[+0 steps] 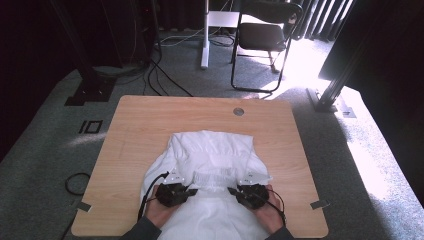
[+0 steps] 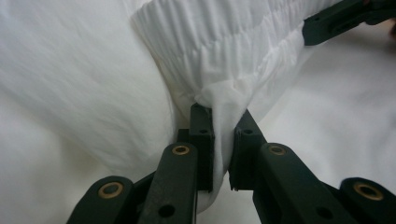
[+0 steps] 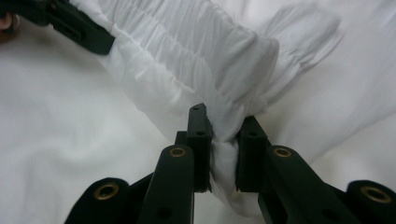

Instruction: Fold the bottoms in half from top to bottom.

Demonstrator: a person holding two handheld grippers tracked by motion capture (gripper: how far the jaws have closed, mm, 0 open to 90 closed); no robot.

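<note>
One white garment (image 1: 210, 165) lies on one wooden table (image 1: 145, 120), with one gathered elastic band (image 1: 214, 177) across its near part. Two grippers work at it: the left gripper (image 1: 192, 190) and the right gripper (image 1: 231, 190), each with two black jaws, each carried by one hand, so two hands in all. One round grommet (image 1: 238, 111) sits at the table's far edge. One black chair (image 1: 262, 35) stands far beyond the table.

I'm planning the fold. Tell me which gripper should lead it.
Neither clearly; probably both together. Left gripper and right gripper each pinch one end of the white garment's gathered band, level and mirrored near the wooden table edge.
</note>
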